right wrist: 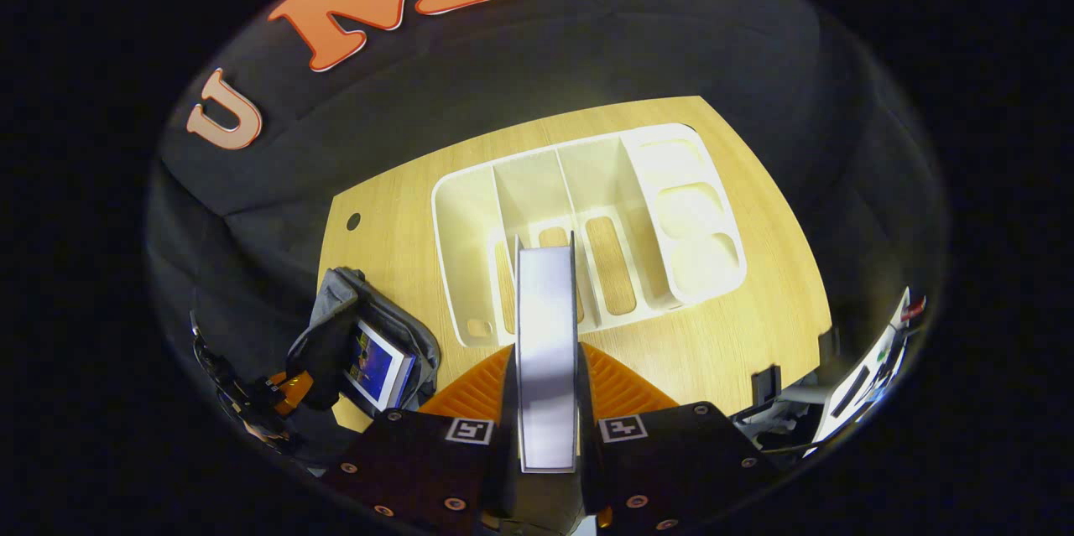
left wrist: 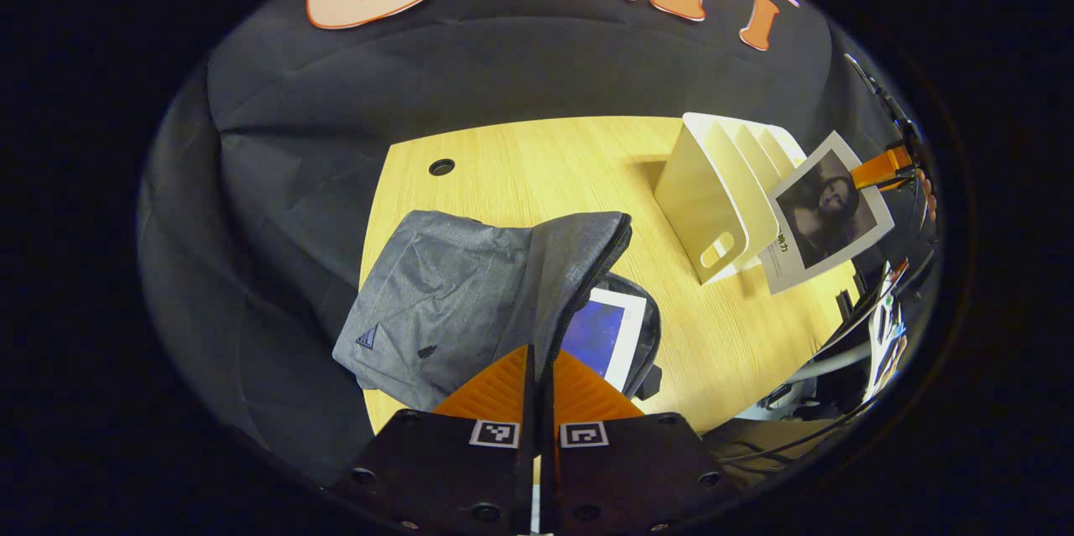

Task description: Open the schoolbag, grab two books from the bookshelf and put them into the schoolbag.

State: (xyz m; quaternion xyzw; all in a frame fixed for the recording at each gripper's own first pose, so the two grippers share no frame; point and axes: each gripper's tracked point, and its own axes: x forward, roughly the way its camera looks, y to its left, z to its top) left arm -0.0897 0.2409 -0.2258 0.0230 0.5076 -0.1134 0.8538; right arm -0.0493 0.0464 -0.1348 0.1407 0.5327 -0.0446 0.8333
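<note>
Soft grey bag (left wrist: 470, 301) at table (left wrist: 537, 175) left edge, flap pinched up by clenched left claw (left wrist: 537, 368); limp cloth, likely to sag if let go. Blue book (left wrist: 606, 333) already inside. Right of it, empty white shelf (right wrist: 587, 217). Second book (right wrist: 547, 351), stiff and light, clamped edge-on in right claw (right wrist: 547, 389).

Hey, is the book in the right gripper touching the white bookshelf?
Apart. The left gripper view shows the book hanging in the right gripper beside the white bookshelf, held above the table.
</note>
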